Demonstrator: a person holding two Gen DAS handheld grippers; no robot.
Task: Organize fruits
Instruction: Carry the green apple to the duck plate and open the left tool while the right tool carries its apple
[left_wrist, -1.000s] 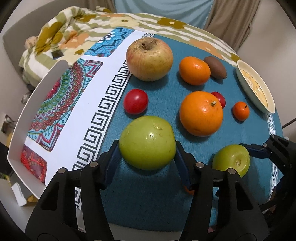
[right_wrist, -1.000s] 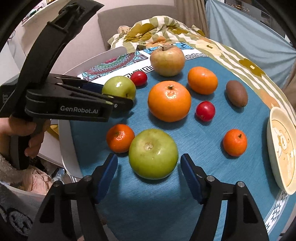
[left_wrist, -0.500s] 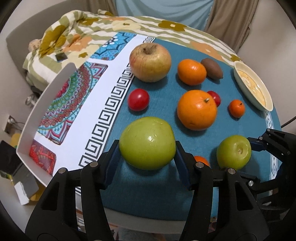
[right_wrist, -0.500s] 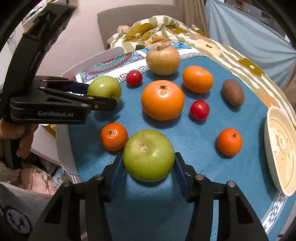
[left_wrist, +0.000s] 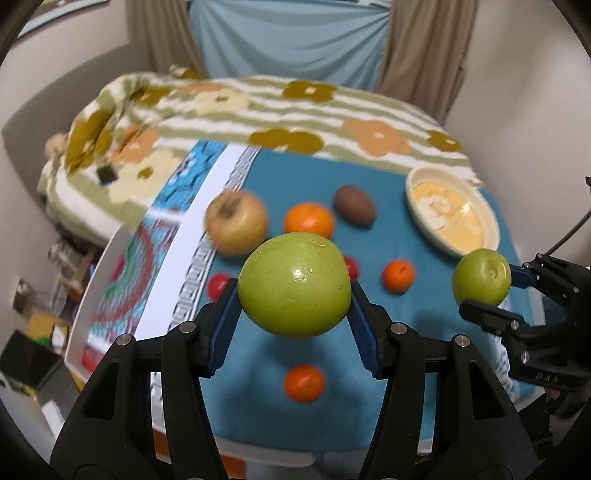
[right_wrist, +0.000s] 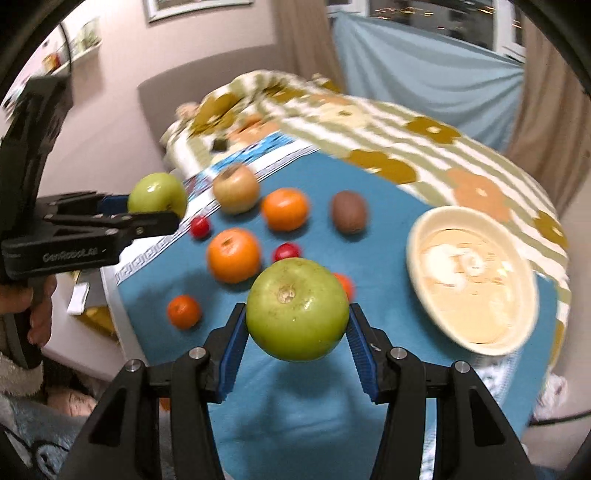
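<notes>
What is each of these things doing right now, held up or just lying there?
left gripper: shut on a green apple, lifted
right gripper: shut on a second green apple, lifted
bowl: upright, empty
kiwi: resting on the blue cloth

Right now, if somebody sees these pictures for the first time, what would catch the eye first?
Two green apples held up in the air: the left gripper is shut on one green apple, the right gripper on the other green apple. Below, on the blue tablecloth, lie oranges, small red fruits, a kiwi and a cream bowl to the right.
</notes>
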